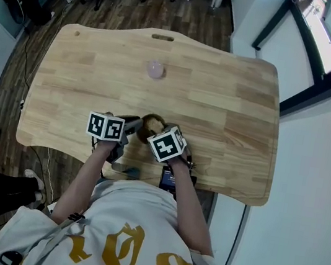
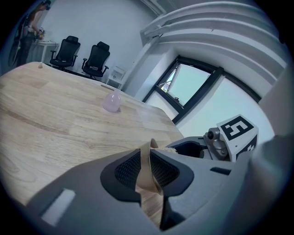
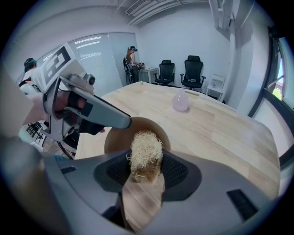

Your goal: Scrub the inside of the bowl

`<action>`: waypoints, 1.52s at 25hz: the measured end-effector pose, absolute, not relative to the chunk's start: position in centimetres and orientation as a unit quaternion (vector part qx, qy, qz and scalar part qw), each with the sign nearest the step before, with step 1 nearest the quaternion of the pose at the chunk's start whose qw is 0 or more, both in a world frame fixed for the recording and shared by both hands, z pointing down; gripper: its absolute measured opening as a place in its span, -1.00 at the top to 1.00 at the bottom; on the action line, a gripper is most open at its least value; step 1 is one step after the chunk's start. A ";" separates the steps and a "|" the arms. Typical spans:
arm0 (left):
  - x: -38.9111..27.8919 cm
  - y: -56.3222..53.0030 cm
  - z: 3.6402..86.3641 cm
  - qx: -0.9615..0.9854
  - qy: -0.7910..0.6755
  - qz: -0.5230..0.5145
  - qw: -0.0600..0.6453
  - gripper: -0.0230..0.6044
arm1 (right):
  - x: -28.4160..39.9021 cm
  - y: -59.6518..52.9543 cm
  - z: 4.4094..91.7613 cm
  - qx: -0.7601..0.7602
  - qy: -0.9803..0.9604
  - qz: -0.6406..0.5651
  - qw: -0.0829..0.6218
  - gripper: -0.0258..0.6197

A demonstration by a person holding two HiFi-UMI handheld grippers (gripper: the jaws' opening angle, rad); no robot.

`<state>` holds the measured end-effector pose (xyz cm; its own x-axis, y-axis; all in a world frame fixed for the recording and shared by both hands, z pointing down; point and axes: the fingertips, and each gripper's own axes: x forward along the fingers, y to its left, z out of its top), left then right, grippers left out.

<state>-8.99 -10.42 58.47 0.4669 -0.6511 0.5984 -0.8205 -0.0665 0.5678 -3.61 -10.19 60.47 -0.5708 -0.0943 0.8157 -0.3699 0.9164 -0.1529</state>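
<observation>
The bowl (image 3: pixel 115 140) is found over the near edge of the wooden table (image 1: pixel 220 106), just in front of the person and between the two grippers. Its thin rim is clamped between the pads of the left gripper (image 2: pixel 147 170), presumably so that the bowl is kept from sliding or turning while it is rubbed. The opening appears to be tipped toward the other tool, though whether the base is lifted off the wood cannot be told. A pale, fibrous scrubber (image 3: pixel 146 149) is pinched firmly in the jaws of the right gripper (image 3: pixel 144 167), with its loose end left sticking out forward. It is held at the bowl's mouth, which is judged to suit reaching the inner wall. By count, one bowl, one scrubber and two grippers are seen. One small pink object (image 1: pixel 155 69) is left standing well apart, farther up the table, where it is out of the way of the scrubbing.
</observation>
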 end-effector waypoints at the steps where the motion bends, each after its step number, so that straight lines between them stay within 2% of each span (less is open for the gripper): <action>1: -9.1 -10.4 58.5 0.724 -0.508 0.092 0.457 0.74 | -3.9 -10.1 60.3 0.124 -0.875 0.157 0.440 0.38; 17: -9.5 -10.5 57.9 0.719 -0.524 0.070 0.451 0.74 | -4.5 -8.5 59.5 0.048 -0.884 0.196 0.421 0.38; 28: -9.2 -10.1 59.0 0.717 -0.519 0.072 0.460 0.74 | -2.2 -8.9 61.4 0.078 -0.855 0.180 0.480 0.38; 38: -9.6 -10.9 59.5 0.713 -0.520 0.051 0.466 0.74 | -3.0 -11.6 60.8 0.159 -0.878 0.182 0.413 0.38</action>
<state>-9.60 -10.86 59.49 0.4529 -0.6948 0.5587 -0.7904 -0.0231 0.6121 -2.99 -11.60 60.84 -0.6090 -0.1295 0.7825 -0.4291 0.8836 -0.1877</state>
